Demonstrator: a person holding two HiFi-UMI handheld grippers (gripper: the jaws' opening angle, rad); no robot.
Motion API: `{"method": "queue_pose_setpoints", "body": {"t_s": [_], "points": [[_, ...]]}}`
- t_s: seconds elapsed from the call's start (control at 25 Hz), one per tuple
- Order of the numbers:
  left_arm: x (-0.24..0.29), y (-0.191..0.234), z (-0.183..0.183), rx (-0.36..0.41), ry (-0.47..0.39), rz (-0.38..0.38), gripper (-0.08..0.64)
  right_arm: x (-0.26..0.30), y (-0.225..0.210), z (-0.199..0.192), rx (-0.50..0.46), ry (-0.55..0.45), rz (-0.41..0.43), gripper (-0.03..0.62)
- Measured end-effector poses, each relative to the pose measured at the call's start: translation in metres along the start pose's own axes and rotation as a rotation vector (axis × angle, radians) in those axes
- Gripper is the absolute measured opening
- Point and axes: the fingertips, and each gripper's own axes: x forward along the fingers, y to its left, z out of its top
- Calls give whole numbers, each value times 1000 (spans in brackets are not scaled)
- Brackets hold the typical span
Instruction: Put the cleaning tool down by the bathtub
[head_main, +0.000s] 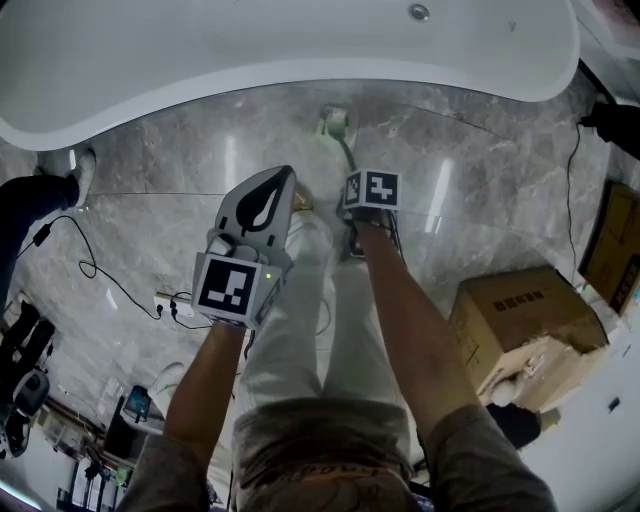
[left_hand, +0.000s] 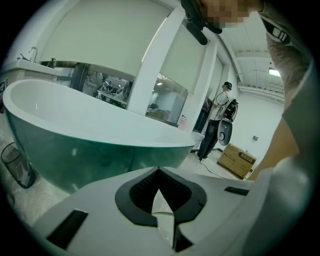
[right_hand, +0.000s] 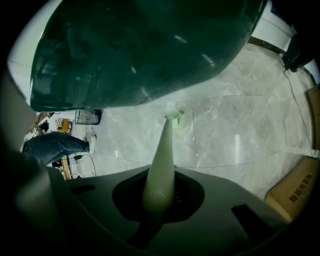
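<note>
With the right tool (right_hand: 159, 197) clamped on the brush (right_hand: 164, 145), lower its head to the floor (right_hand: 240, 130) beside the bathtub (right_hand: 140, 50), then release.

Bare marble floor (head_main: 480, 170) lies open along the bathtub (head_main: 250, 60) wall. The brush (head_main: 338, 125) stands just beside the tub's middle. A bystander's shoe (head_main: 82, 168) stands near the tub's left end. A cardboard box (head_main: 520, 320) sits well apart from the tub, rightward.
</note>
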Motion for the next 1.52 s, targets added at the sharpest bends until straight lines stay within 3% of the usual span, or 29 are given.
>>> {"method": "queue_pose_setpoints", "body": {"t_s": [0.6,0.92,1.52], "points": [[18,0,-6,2,27,-28,0,26,-7,25,-5,94,-40,8],[29,-2,-12,0,54,-50,0,41,-13,37,42,173,-49,6],[44,1,-18,-24,78,-40,0,49,-13,53,15,98,-43,32]]}}
